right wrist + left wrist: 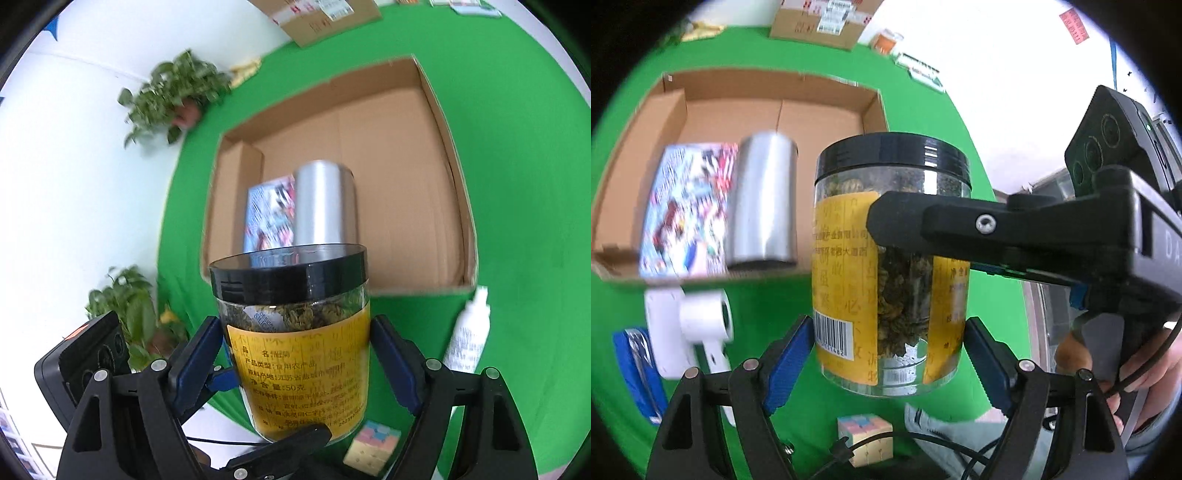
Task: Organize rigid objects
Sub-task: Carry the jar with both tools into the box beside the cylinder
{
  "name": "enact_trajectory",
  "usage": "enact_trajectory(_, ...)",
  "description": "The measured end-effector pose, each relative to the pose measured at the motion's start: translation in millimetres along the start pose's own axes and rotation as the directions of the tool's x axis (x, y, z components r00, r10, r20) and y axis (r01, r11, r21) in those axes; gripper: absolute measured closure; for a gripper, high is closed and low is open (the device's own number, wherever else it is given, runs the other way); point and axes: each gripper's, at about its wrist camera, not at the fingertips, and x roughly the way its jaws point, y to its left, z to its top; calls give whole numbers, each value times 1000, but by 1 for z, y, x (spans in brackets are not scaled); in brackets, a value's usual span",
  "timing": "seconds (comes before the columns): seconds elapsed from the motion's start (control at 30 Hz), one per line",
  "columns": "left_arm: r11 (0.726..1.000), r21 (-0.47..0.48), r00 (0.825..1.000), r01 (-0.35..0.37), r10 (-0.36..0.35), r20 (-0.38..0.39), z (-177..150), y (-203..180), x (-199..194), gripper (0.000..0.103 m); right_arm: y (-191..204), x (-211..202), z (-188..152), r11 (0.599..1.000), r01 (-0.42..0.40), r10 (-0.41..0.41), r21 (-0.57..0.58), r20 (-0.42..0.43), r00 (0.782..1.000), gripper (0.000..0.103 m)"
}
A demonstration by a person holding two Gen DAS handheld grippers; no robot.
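**Jar held between two grippers, box waiting beyond**

Going left to right in the left wrist view: the open cardboard box [768, 107] sits on the green table [768, 302] and holds a colourful printed pack [687, 206] with a steel tumbler [761, 203] lying just beside it; the jar [890, 258], black-lidded and yellow-labelled, stands upright in the air nearer than the box, clear of the table; the left gripper [890, 354] clasps its lower body, blue pads against both sides; the right gripper [295, 358] reaches in from the right, its finger laid across the label, and its own camera shows its pads pressed on the jar's flanks as well.

The step in hand looks like carrying the jar to the box; the next move calls for both hands travelling together, keeping the jar upright, and lowering it into the bare floor right of the tumbler. Both grippers angle steeply downward, crossing each other at the jar; a puzzle cube [866, 437] lies on the table below.
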Motion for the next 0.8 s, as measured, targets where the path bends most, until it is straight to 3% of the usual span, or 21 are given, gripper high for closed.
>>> enact_trajectory(0.23, 1000, 3, 1000, -15, 15, 10, 44, 15, -4, 21, -3, -17, 42, 1000, -17, 18, -14, 26, 1000, 23)
enact_trajectory(0.8, 996, -91, 993, -12, 1, -118, 93, 41, 53, 21, -65, 53, 91, 1000, 4, -2, 29, -66, 998, 23)
